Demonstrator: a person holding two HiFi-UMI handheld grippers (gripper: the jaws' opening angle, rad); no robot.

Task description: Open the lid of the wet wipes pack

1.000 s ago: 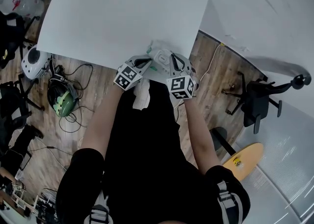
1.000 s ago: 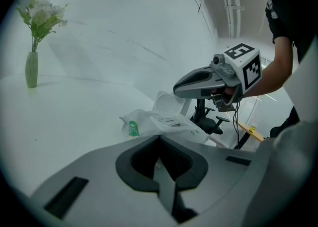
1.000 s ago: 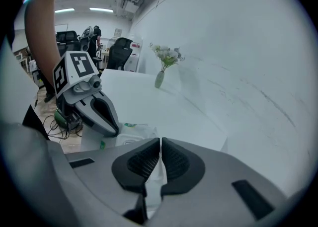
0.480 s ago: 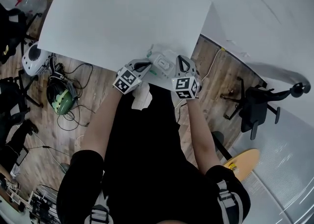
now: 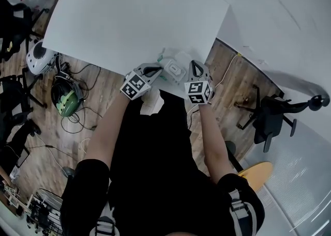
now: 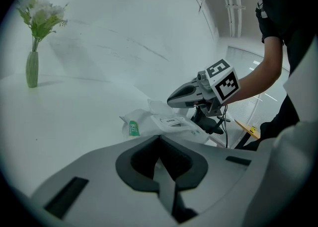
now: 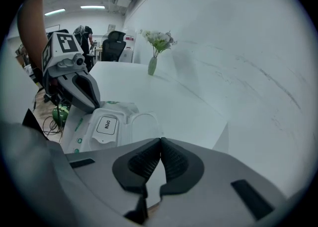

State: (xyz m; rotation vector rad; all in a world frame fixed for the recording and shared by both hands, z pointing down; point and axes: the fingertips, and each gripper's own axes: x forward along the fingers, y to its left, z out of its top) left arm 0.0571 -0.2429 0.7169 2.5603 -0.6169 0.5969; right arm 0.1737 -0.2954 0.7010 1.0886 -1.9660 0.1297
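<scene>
The white wet wipes pack [image 5: 175,67] lies at the near edge of the white table [image 5: 129,18], between my two grippers. In the right gripper view its top panel [image 7: 107,125] reads OPEN, and a plain white rounded flap [image 7: 144,121] lies beside it on the far side. The left gripper [image 5: 156,69] is shut and empty at the pack's left end; the right gripper view shows its fingers [image 7: 85,92] just over that end. The right gripper [image 5: 194,65] is also shut and empty, hovering [image 6: 174,99] above the pack's [image 6: 166,121] right end.
A green vase of flowers [image 6: 32,67] stands at the table's far side, well away from the pack. Below the near edge are wooden floor, cables, a helmet [image 5: 64,100] and an office chair [image 5: 271,108]. The person's body is close behind the grippers.
The two grippers have drawn slightly apart, so more of the pack shows between them. The pack has not visibly moved on the table.
</scene>
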